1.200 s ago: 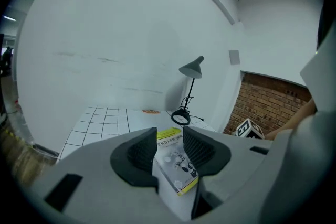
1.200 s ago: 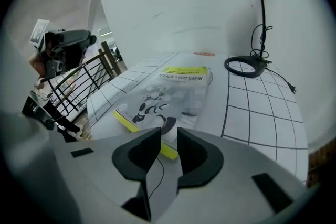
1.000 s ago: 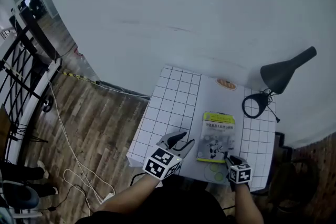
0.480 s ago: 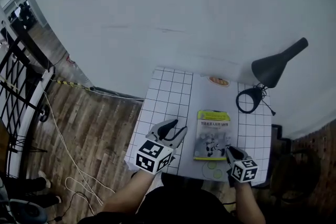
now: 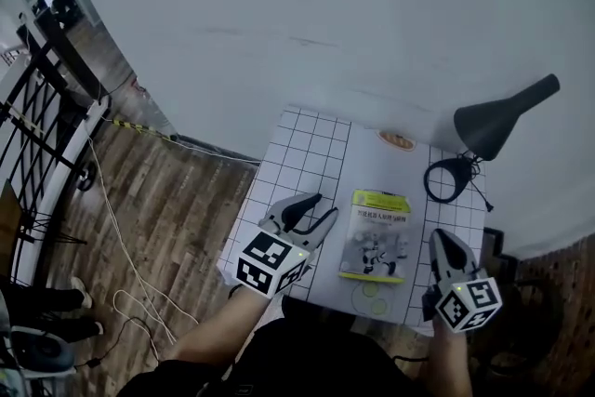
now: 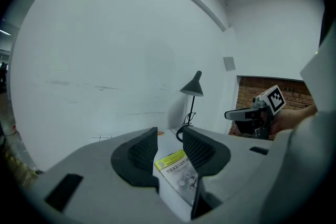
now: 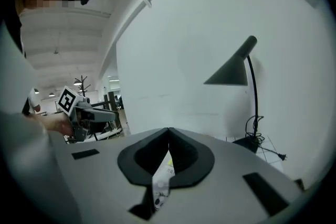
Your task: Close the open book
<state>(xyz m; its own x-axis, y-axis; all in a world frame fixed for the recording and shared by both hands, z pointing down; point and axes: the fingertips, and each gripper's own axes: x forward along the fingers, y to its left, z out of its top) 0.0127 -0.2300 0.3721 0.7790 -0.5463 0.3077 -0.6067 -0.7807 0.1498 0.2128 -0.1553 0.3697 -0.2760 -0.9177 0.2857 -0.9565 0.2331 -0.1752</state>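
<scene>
The book (image 5: 376, 235) is grey-white with a yellow-green band, the table (image 5: 307, 153) white with dark grid lines, the lamp (image 5: 502, 121) dark grey.

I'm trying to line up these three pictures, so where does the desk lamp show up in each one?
Head view: lamp at the right edge, on the table's far corner.
Left gripper view: just right of centre, against the wall.
Right gripper view: upper right, large.
Shared landmark: the book with the yellow-green band, in all three.
</scene>
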